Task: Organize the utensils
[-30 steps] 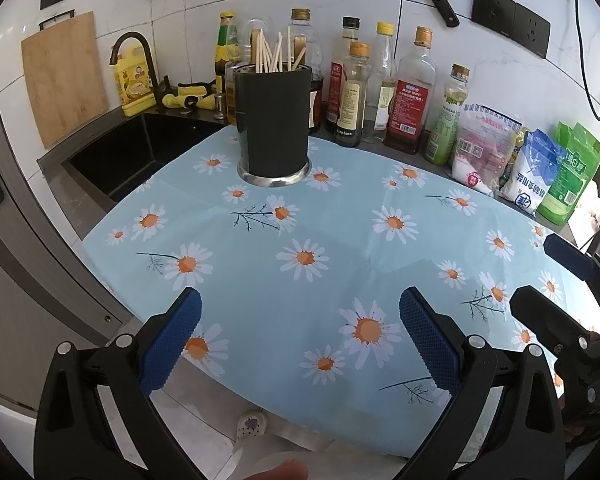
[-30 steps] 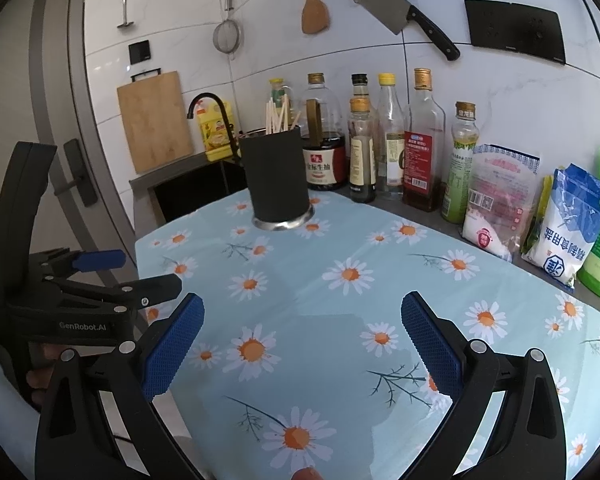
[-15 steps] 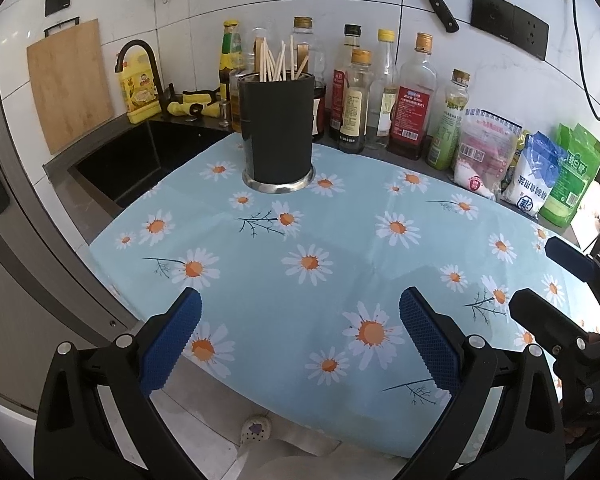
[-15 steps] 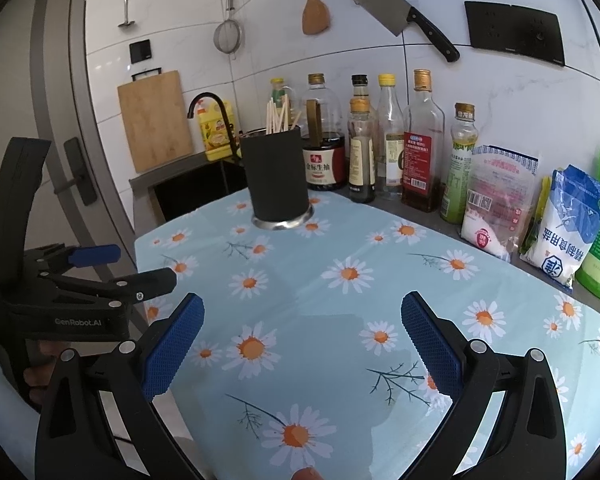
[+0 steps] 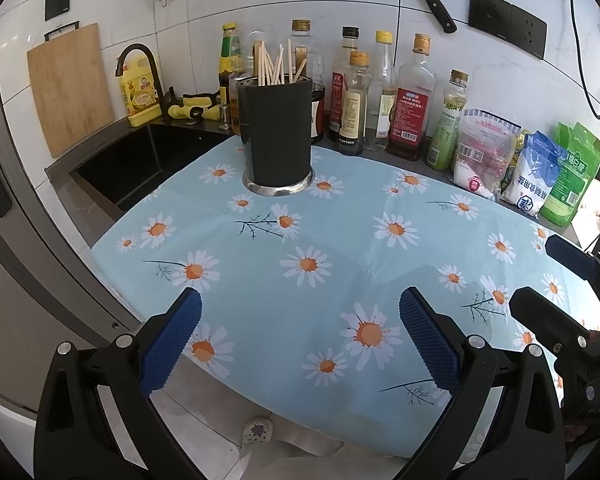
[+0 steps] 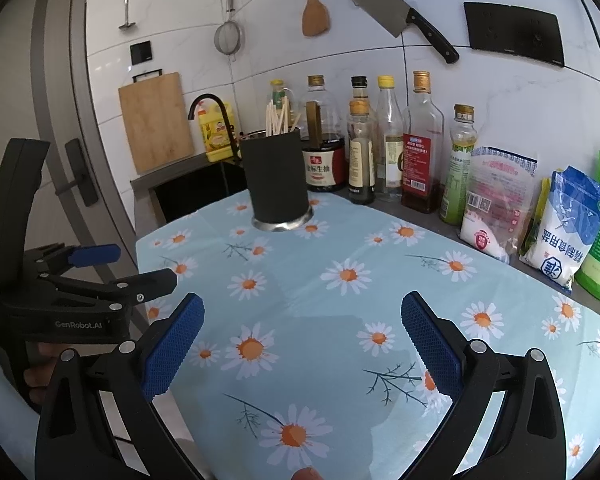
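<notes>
A black utensil holder (image 5: 276,132) with a steel base stands at the far side of the daisy tablecloth (image 5: 340,248); several wooden chopsticks (image 5: 274,65) stick out of its top. It also shows in the right wrist view (image 6: 278,178). My left gripper (image 5: 300,340) is open and empty, held over the near edge of the cloth. My right gripper (image 6: 302,344) is open and empty over the cloth's near right part. The left gripper shows from the side in the right wrist view (image 6: 120,266). The right gripper shows at the right edge of the left wrist view (image 5: 556,276).
A row of sauce and oil bottles (image 5: 380,92) stands behind the holder. Bags of salt and sugar (image 5: 532,172) line the back right. A black sink (image 5: 132,164) with faucet lies at the left. A cutting board (image 5: 70,84), cleaver (image 6: 400,24) and spatula (image 6: 314,4) are on the wall.
The left gripper has tilted up and drawn back slightly, so the holder sits lower in its view. The right gripper has barely moved. Both stay open.
</notes>
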A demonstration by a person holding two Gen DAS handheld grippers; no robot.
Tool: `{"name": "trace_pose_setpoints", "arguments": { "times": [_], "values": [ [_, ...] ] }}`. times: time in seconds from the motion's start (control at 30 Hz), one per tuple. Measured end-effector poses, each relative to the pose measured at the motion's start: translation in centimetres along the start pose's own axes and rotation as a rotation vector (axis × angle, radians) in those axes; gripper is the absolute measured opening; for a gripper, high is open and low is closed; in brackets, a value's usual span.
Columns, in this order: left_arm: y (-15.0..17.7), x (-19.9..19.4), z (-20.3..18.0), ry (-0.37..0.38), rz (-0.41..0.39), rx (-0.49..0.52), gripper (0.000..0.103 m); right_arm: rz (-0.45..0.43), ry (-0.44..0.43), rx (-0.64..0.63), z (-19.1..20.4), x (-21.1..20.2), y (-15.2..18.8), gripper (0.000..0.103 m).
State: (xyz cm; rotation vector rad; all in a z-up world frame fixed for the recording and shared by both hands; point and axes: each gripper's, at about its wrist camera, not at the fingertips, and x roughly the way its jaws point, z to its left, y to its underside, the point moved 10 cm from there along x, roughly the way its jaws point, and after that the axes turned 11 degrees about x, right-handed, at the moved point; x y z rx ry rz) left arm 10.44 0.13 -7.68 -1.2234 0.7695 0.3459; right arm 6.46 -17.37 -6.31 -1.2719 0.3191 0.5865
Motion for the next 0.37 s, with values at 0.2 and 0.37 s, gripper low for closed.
{"name": "trace_pose_setpoints", "arguments": {
  "times": [0.2,0.37],
  "values": [
    [-0.34,-0.41,0.25,-0.002,-0.025,-0.01,0.097,-0.002,-0.001,-0.001,0.05,-0.04,-0.06,0.095],
    [-0.13,-0.23,0.17,0.005,-0.014,-0.012,0.097,0.001,-0.004,0.002,0.17,-0.02,0.01,0.095]
  ]
}}
